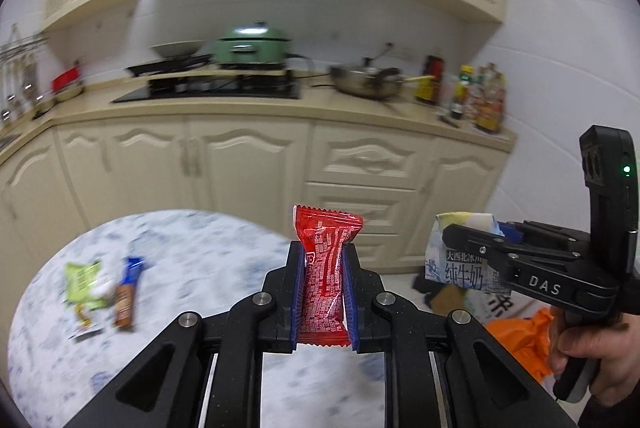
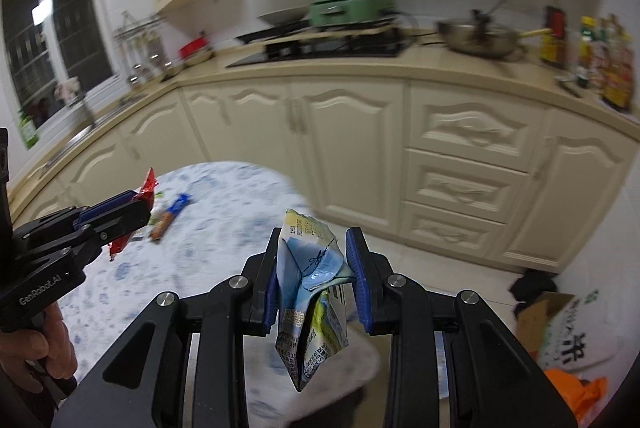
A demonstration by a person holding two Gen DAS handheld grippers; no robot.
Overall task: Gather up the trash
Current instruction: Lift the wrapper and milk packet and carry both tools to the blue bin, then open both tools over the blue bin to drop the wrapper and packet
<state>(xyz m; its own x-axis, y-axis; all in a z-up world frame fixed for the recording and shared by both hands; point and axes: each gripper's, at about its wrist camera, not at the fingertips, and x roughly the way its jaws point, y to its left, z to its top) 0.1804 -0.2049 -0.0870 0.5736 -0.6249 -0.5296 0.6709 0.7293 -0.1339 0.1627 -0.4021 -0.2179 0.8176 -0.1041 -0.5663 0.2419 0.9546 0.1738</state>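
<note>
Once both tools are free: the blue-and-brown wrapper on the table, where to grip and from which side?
Grip the blue-and-brown wrapper across its narrow width near the middle, coming from above. It lies flat and long on the round table, and the green packet sits close on one side, so keep the fingers clear of it.

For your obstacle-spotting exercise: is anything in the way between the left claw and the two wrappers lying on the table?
Nothing stands on the table between them, but the left claw is shut on a red wrapper, so it cannot grip the green wrapper or brown-and-blue wrapper.
</note>
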